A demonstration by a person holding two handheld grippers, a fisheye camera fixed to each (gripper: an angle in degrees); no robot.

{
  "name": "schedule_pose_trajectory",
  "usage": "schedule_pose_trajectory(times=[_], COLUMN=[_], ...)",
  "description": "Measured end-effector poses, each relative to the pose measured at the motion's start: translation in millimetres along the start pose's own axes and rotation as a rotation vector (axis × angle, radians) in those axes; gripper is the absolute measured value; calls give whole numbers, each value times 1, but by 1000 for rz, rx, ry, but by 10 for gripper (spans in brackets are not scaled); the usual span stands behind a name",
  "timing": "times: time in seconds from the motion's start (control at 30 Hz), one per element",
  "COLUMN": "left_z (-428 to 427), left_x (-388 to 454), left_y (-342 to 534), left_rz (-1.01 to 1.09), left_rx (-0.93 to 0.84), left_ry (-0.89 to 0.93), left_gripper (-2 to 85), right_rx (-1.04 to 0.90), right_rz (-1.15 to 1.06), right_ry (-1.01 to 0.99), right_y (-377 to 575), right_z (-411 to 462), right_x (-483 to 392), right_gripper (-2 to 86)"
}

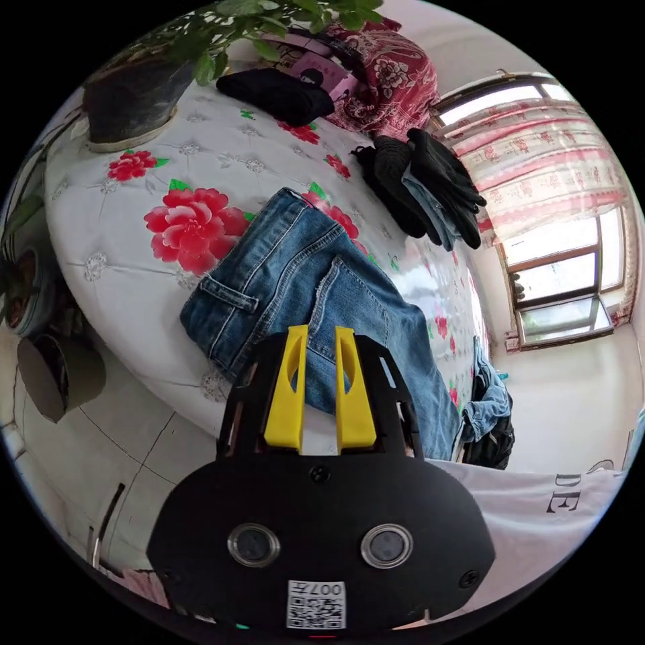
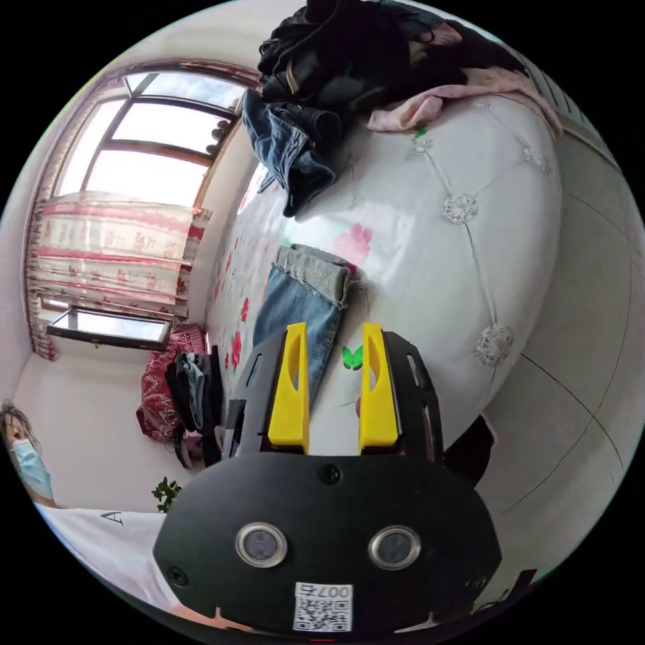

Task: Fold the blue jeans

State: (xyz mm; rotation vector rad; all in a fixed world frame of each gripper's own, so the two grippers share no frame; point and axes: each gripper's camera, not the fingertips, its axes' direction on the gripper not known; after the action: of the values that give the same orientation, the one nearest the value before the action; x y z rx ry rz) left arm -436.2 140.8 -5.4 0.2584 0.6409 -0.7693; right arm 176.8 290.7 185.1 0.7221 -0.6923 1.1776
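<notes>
The blue jeans [image 1: 302, 282] lie flat on a bed with a white cover printed with red flowers [image 1: 134, 222]. The waistband points toward the bed's near corner and the legs run away to the right. My left gripper [image 1: 321, 336] hovers just above the seat of the jeans near the bed's edge, its yellow jaws narrowly parted with nothing between them. In the right gripper view the leg end of the jeans [image 2: 299, 316] shows its frayed, turned-up hem. My right gripper [image 2: 332, 332] hangs open beside that leg over the cover [image 2: 430, 269], holding nothing.
A potted plant [image 1: 134, 94], a black garment [image 1: 275, 94] and a stack of dark folded clothes [image 1: 423, 188] sit on the far side of the bed. A heap of unfolded clothes [image 2: 322, 87] lies at the leg end. Tiled floor [image 1: 101, 457] borders the bed.
</notes>
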Motion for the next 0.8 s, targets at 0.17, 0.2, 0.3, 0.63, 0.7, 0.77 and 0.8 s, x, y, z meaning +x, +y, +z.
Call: schedule_pose_trajectory(times=[0.17, 0.2, 0.3, 0.63, 0.7, 0.77, 0.8], left_z=[-17, -22, -38, -71, -70, -68, -65], left_x=[-21, -27, -44, -121, -140, -154, -161], left_y=[7, 9, 17, 55, 57, 54, 50], left_rz=[-71, -82, -108, -302, -355, -382, -387], left_rx=[52, 60, 91, 203, 227, 241, 241], left_ry=[47, 53, 52, 134, 184, 216, 225], left_gripper=[78, 79, 81, 105, 113, 120, 126], right_rx=[111, 100, 57, -374, -567, -783, -944], right_rz=[23, 41, 38, -1188, -1430, -1520, -1563], right_ry=[-121, -125, -155, -255, -251, -204, -122], right_y=[6, 3, -4, 187, 279, 341, 376], right_z=[27, 37, 54, 101, 132, 169, 195], right_x=[-10, -16, -48, -341, -359, -351, -340], right_gripper=[61, 53, 28, 10, 15, 18, 20])
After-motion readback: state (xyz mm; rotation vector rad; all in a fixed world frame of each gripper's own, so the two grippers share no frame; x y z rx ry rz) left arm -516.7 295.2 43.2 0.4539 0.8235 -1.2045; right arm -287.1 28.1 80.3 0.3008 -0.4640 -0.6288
